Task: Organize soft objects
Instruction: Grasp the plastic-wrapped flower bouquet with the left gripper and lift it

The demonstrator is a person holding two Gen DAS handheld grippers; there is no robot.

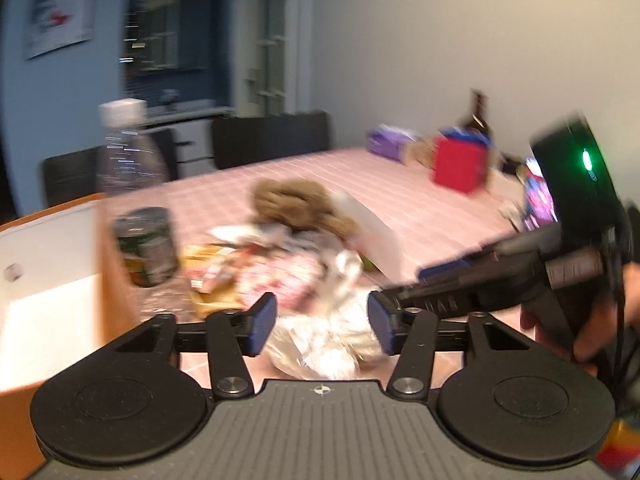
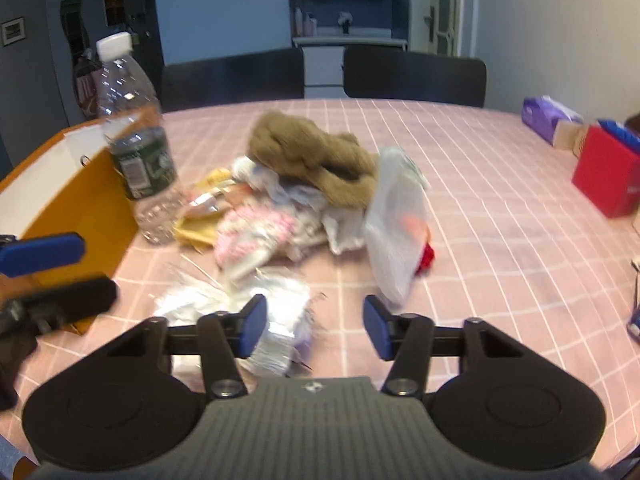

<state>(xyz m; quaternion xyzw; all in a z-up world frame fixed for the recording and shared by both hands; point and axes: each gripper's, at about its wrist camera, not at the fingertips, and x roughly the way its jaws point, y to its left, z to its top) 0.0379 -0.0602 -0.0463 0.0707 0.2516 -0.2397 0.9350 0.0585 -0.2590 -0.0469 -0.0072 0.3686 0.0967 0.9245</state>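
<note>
You are in a dim blue-walled room with dark chairs (image 2: pixel 414 76) pulled up at the far side of a bench (image 2: pixel 480 208) under a pink checked cloth. On it, at about twelve o'clock from both your hands, lies the heap of soft things: a brown knitted piece (image 2: pixel 308 156) on top, a pink-and-white fabric bundle (image 2: pixel 256 228) below it, a pale plastic bag (image 2: pixel 396 220) leaning at its right.

The relation that matters: a crinkly clear packet (image 2: pixel 240 308) lies nearest you. From your right tongs (image 2: pixel 315 328) it sits at eleven o'clock, overlapping the left pad's tip rather than centred in the gap. From your left tongs (image 1: pixel 322 322) the same packet, as far as the blur lets me judge, lies straight ahead between the pads. I judge the left hand better lined up. Its long axis I cannot read.

Both tongs stand spread, pinching nothing.

The open orange box (image 2: pixel 80 184) waits at ten o'clock, a water bottle (image 2: pixel 132 132) upright just beside its wall. A red box (image 2: pixel 604 172) and a purple pack (image 2: pixel 548 116) stand well apart at two o'clock.
</note>
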